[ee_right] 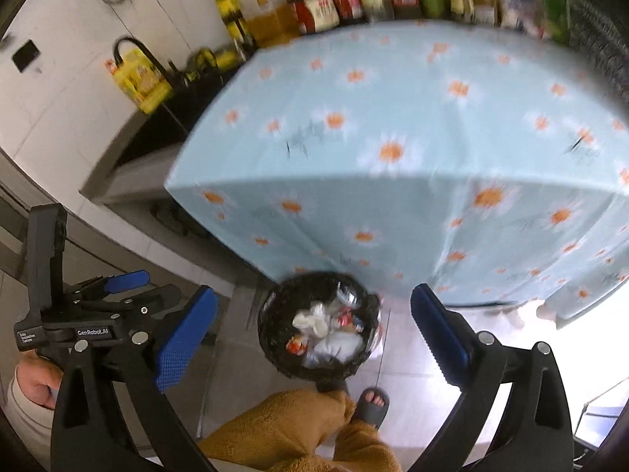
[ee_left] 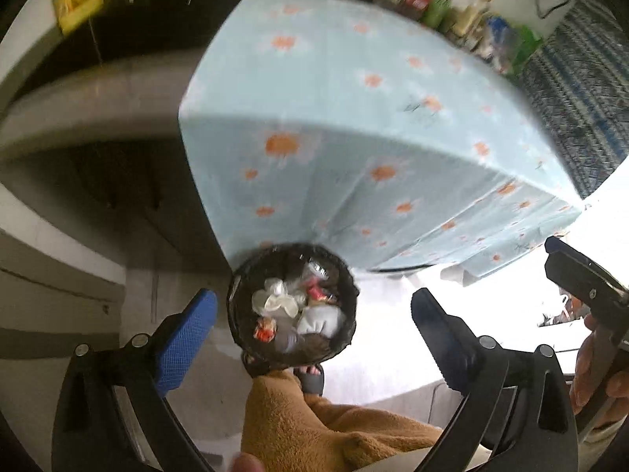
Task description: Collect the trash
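Left wrist view: left gripper (ee_left: pixel 314 314) released, nothing between blue pads. Black trash bin (ee_left: pixel 293 305) lower centre of frame, on floor against draped worktop (ee_left: pixel 354 118), holding crumpled white and red wrappers (ee_left: pixel 293 306).

Right wrist view: right gripper (ee_right: pixel 314 330) released, empty. Bin lower centre; slippered foot (ee_right: pixel 371 401) just below it.

A round black wicker-like bin (ee_left: pixel 293 306) lined with a dark bag is seen standing upright on the pale floor, just in front of the daisy-print blue tablecloth's (ee_left: pixel 334 126) hanging edge. It is filled with crumpled white tissues (ee_left: pixel 281 301), red-and-orange wrappers (ee_right: pixel 297 344) and a clear plastic piece (ee_right: pixel 350 295).
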